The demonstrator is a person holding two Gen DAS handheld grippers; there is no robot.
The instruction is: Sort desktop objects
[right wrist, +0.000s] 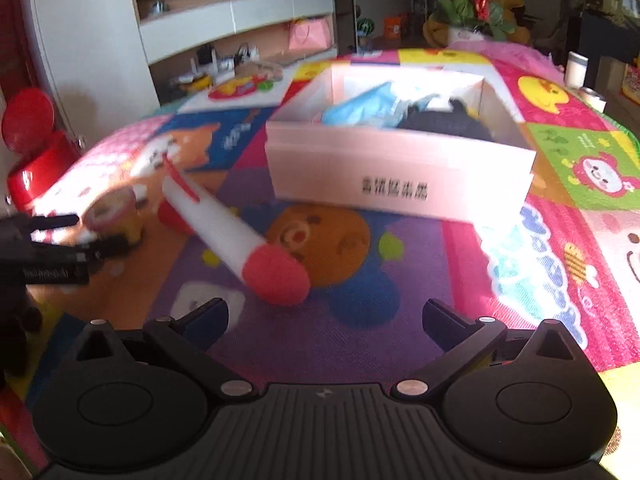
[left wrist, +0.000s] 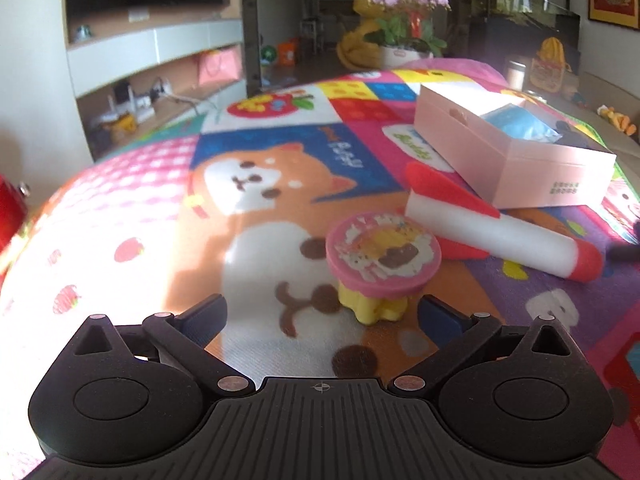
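Gaping empty, my left gripper is nearing the pink-topped toy at one o'clock, so I'm centring before closing; right gripper idling wide, empty.

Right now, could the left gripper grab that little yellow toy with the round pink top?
Probably yes. The left gripper is open, and the yellow toy with the round pink top stands just ahead between its fingers, untouched. Nothing lies between them; the white foam rocket with red fins lies behind it.

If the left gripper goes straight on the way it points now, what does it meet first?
Probably the little toy table, yellow base and pink round top, standing just ahead between the open fingers of the left gripper, slightly toward the right one. Depth is uncertain.
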